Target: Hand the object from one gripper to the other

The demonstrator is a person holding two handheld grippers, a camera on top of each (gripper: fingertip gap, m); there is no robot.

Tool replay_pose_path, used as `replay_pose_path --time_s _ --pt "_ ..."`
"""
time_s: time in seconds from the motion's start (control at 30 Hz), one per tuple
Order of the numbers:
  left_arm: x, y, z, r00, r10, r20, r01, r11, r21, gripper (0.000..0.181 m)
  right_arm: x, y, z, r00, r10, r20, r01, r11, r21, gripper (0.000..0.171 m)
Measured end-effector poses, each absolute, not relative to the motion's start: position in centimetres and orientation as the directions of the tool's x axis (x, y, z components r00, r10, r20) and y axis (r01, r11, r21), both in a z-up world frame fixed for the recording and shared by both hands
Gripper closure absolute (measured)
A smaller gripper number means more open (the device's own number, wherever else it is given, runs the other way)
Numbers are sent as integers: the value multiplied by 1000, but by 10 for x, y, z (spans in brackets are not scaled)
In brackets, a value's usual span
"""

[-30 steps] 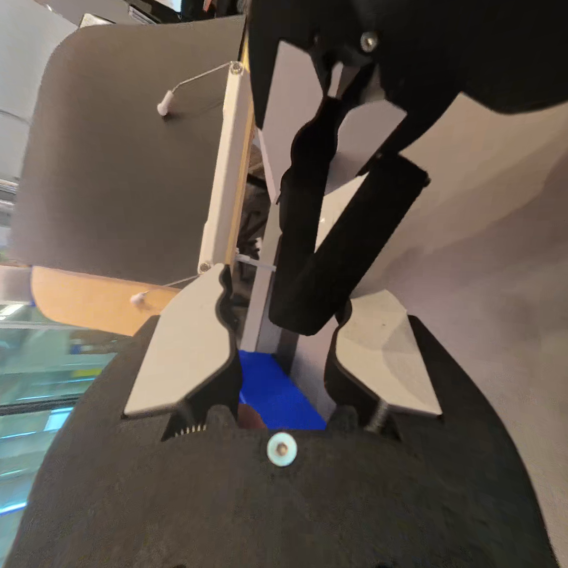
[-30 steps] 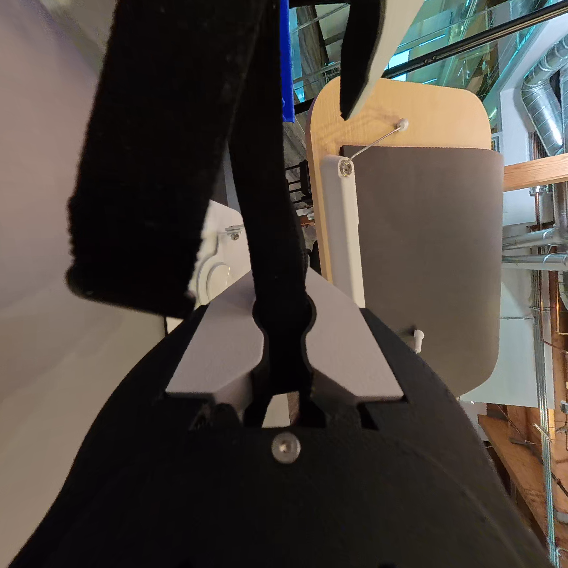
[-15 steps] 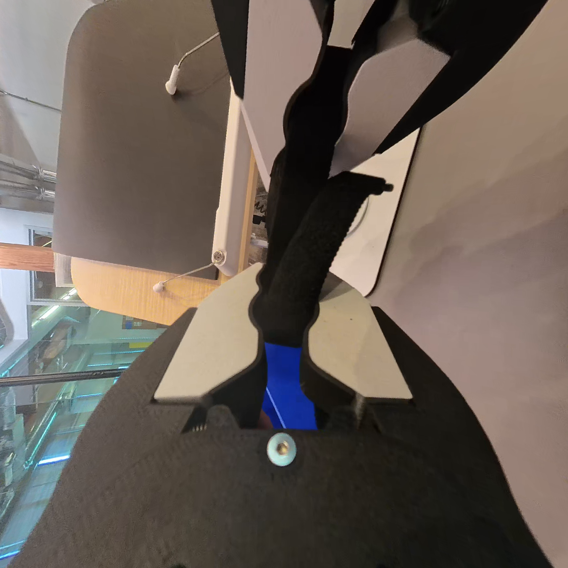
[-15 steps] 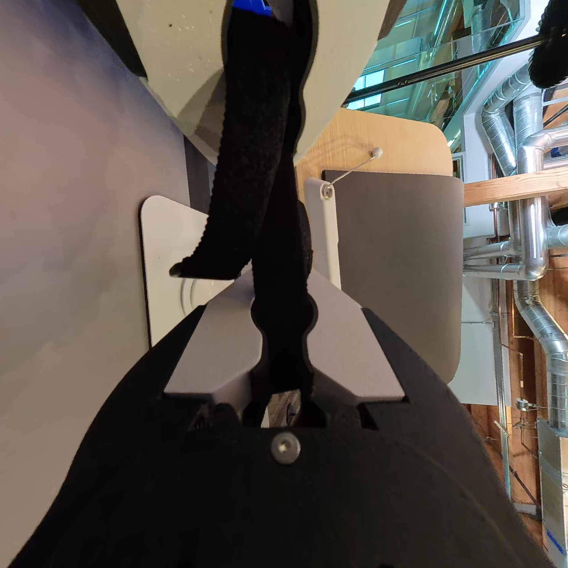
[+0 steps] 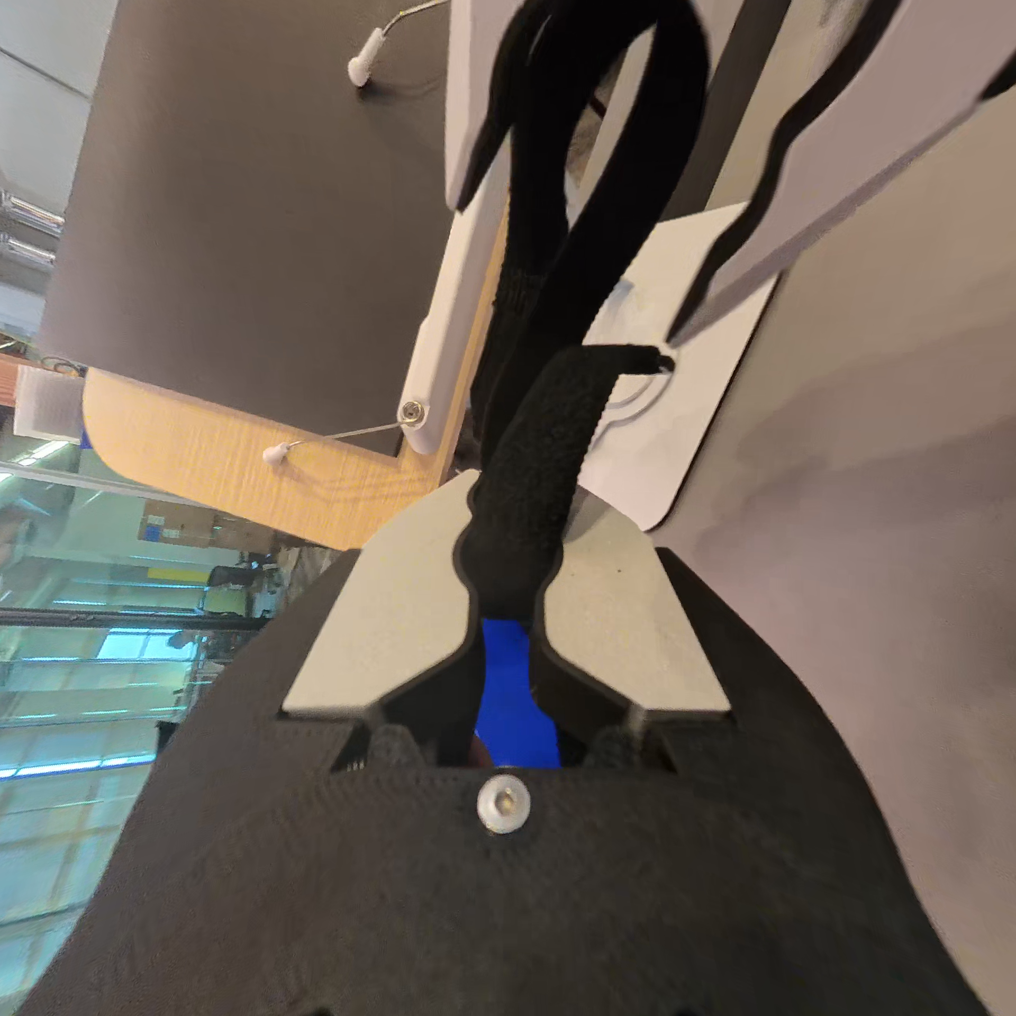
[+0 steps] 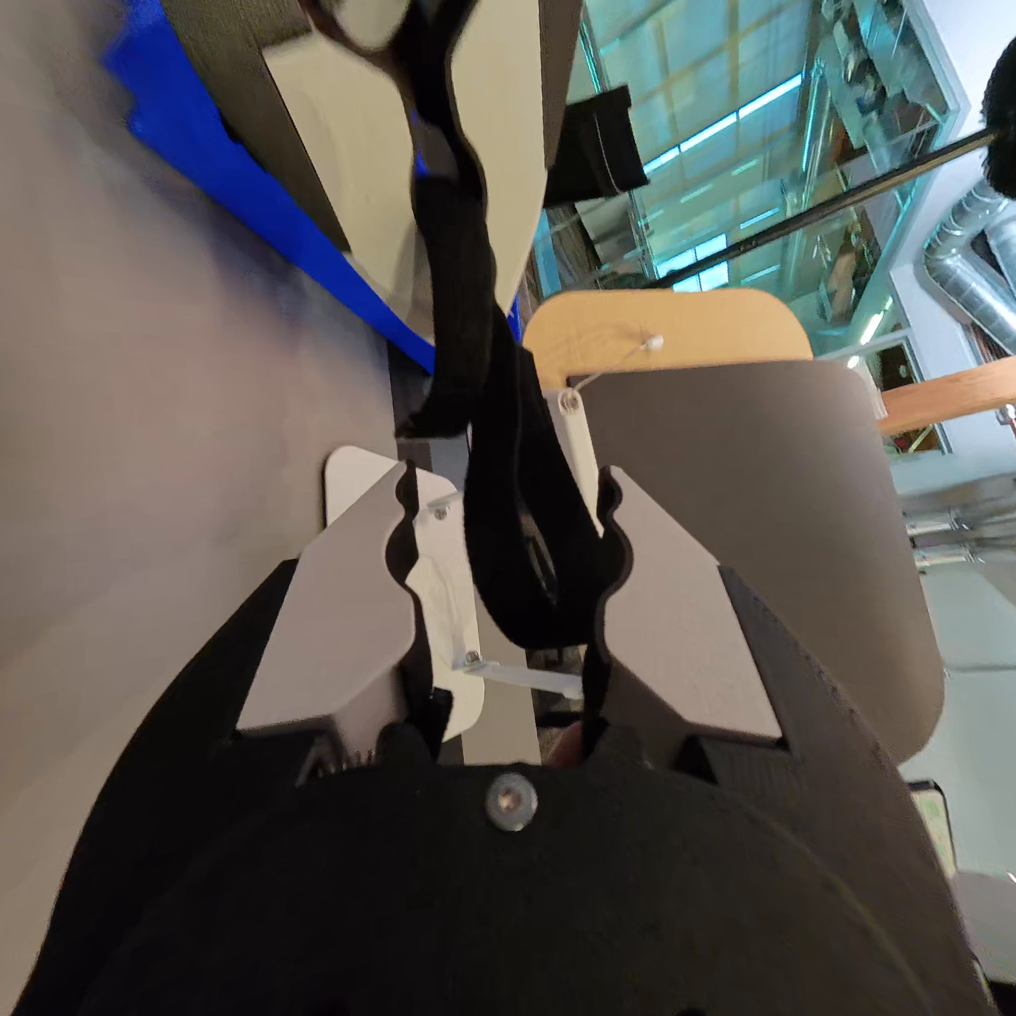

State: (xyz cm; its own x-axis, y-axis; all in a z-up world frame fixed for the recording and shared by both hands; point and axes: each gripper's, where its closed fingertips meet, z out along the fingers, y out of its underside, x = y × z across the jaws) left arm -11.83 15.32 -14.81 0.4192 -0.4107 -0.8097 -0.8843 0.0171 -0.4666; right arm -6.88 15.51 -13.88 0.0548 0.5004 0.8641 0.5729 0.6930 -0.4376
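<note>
Two grippers, one black strap [image 5: 528, 495] strung between them. My left gripper [image 5: 508, 555] is clenched on the strap's end, fingers tight around it. My right gripper [image 6: 508, 555] is released, fingers spread wide; the strap's folded loop [image 6: 522, 550] hangs between them, brushing the right-hand finger [image 6: 660, 616]. Dark grey panel [image 6: 742, 522] and wooden board [image 5: 220, 451] behind.

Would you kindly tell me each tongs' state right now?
Left tongs: shut on the black strap.
Right tongs: open, strap loop between them, ungripped.
</note>
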Motion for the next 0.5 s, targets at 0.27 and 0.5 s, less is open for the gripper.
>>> replay_pose_path --time_s 0.27,0.5 --pt "-102 148 -151 329 -376 -866 -925 57 -377 168 -87 148 -147 48 466 883 608 688 -396 103" --pt "-94 143 -149 283 -373 -883 -935 96 -340 168 -88 155 -144 77 355 932 615 718 -325 126"
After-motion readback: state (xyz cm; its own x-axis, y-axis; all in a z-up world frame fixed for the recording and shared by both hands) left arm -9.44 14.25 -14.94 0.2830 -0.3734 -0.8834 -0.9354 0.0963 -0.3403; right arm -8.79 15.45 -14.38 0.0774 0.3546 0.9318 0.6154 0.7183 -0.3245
